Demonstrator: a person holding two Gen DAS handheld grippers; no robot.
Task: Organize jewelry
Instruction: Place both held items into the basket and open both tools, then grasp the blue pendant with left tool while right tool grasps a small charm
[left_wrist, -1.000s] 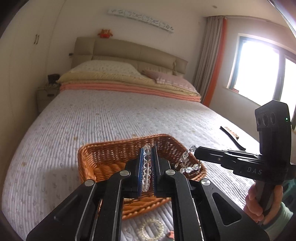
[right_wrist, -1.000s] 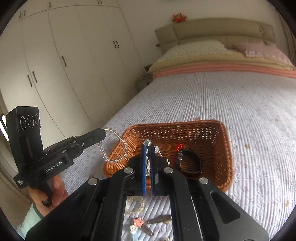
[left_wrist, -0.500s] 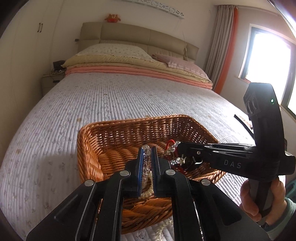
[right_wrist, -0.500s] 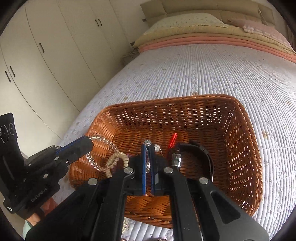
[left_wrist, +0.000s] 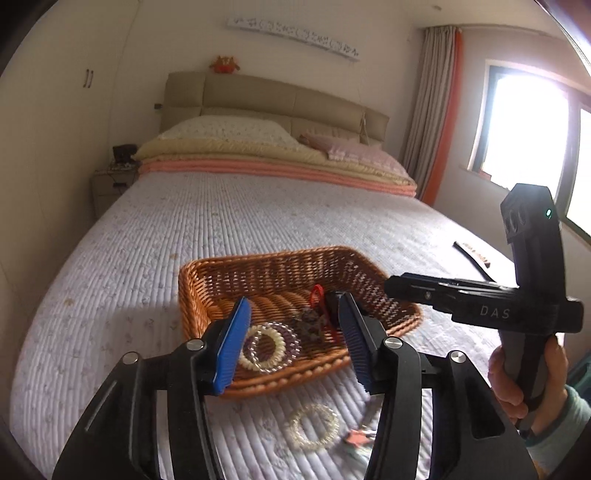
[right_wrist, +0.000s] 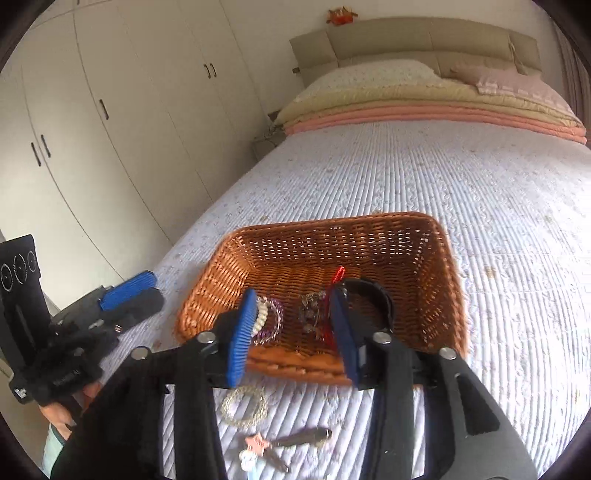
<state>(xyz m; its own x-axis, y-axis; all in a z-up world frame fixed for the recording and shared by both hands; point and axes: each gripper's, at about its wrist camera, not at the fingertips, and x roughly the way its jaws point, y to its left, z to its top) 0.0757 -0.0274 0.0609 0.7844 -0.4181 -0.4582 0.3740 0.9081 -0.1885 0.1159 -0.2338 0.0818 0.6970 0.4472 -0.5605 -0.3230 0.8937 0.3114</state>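
Both tools released since half a second ago: left tool (left_wrist: 291, 339) and right tool (right_wrist: 293, 328) now spread, empty. Bracelets (left_wrist: 267, 345) lie in the wicker basket (left_wrist: 207, 273). Drop step looks done; next, the beaded bracelet (left_wrist: 314, 426) on the bed (left_wrist: 221, 221) needs pinching.

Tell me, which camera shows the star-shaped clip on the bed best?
The right wrist view: the star clip lies in the open near a hairpin. The left wrist view shows only a pink sliver beside its own tongs.

The quilted bed (right_wrist: 461, 184) carries a wicker basket (right_wrist: 448, 295), a bead bracelet (right_wrist: 243, 406) — hair clips (right_wrist: 284, 443) beside it.
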